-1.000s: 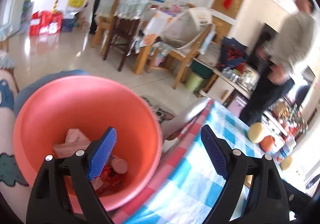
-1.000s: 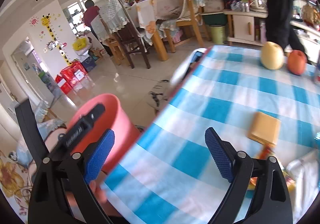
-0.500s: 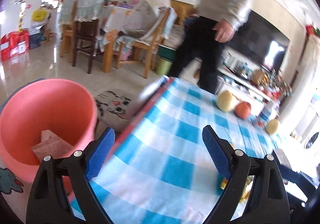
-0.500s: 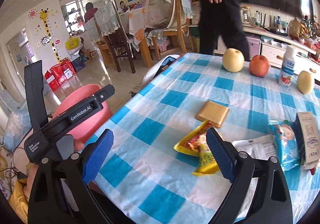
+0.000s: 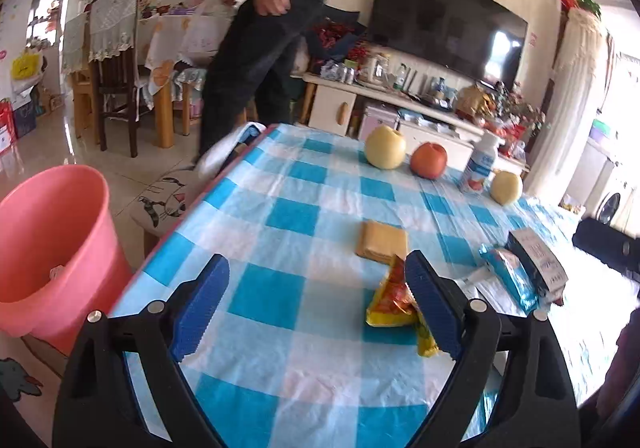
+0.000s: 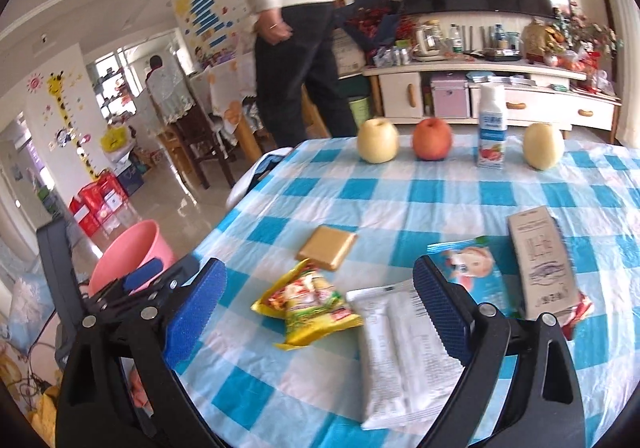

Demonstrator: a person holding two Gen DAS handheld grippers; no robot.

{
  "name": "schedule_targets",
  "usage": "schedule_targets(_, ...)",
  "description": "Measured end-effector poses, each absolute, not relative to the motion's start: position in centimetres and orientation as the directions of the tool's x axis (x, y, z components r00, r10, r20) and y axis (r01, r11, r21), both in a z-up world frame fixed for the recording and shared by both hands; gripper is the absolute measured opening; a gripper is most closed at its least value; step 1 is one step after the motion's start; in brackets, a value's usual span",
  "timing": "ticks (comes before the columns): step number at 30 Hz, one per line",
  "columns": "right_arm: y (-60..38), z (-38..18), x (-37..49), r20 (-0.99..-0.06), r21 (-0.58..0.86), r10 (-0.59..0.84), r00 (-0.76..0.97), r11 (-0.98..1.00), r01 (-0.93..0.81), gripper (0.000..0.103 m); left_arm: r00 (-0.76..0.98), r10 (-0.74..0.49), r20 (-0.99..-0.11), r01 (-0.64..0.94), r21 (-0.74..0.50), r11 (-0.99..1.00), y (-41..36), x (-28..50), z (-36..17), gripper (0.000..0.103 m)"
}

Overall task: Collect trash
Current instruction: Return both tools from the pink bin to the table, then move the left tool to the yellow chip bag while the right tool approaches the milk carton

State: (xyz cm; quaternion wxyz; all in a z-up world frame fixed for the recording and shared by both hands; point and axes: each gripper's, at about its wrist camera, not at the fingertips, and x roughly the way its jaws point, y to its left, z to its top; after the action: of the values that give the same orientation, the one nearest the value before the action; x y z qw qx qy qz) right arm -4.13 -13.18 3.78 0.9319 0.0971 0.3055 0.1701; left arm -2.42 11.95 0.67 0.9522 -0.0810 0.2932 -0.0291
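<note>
Trash lies on the blue checked tablecloth [image 6: 400, 192]: a yellow snack wrapper [image 6: 308, 304], a white wrapper [image 6: 400, 348], a gold square packet [image 6: 326, 248], a blue wrapper [image 6: 472, 268] and a grey carton [image 6: 540, 260]. My right gripper [image 6: 320, 300] hovers open above the yellow and white wrappers and holds nothing. Over the table's near left part, my left gripper [image 5: 316, 300] is open and empty, with the yellow wrapper [image 5: 394, 300] just inside its right finger and the gold packet [image 5: 382, 242] beyond. A pink bucket [image 5: 52, 248] stands on the floor left of the table.
Two pears [image 6: 378, 146], a red apple [image 6: 432, 140] and a small bottle [image 6: 491, 128] line the table's far side. A person in dark trousers [image 6: 304, 80] stands at the far left corner. Beyond are a stool [image 5: 160, 208], wooden chairs and a TV cabinet.
Both grippers have swung right, away from the pink bucket and over the table, bringing the wrappers into view. The person has walked to the table's far corner.
</note>
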Motion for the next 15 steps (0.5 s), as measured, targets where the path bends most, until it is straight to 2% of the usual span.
schedule_targets(7, -17.2, 3.8, -4.1, -0.529, 0.269, 0.318, 0.787, 0.942, -0.2, 0.095, 0.796, -0.144, -0.588, 0.085, -0.127, 0.988, 8.1, -2.9, -0.3, 0.09)
schedule_targets(15, -21.5, 3.2, -3.4, -0.556, 0.322, 0.304, 0.773, 0.937, -0.137, 0.095, 0.762, -0.223, -0.608, 0.236, -0.061, 0.97, 4.0, -2.6, -1.2, 0.09)
